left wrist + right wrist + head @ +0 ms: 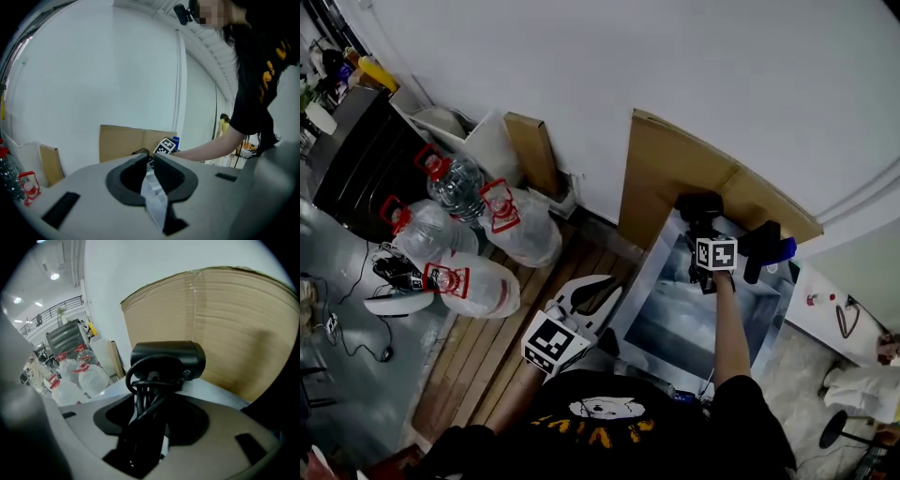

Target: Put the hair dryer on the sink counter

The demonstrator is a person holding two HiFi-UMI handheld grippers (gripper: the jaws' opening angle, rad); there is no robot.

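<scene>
Holding the hair dryer (168,359) by its handle, your right hand-held gripper (149,414) has its jaws spread fairly wide and closed on that handle and the black cord looped around it, with the dryer's round black body sticking out past the fingertips. In the head view that hand-held gripper (701,232) reaches out over the far end of the metal sink (694,319), and the hair dryer (698,206) sits at the back edge, just in front of the cardboard sheet (675,159) leaning on the white wall. You can see the pale desk (213,389) right under the dryer's body, though whether the two touch cannot be told. Your left hand-held gripper (602,291) hangs low beside the sink's near left corner, above the wooden floor (487,347); its jaws (150,161) are drawn together with nothing between them. Large water bottles (455,183) with red caps lie well off to the left.
</scene>
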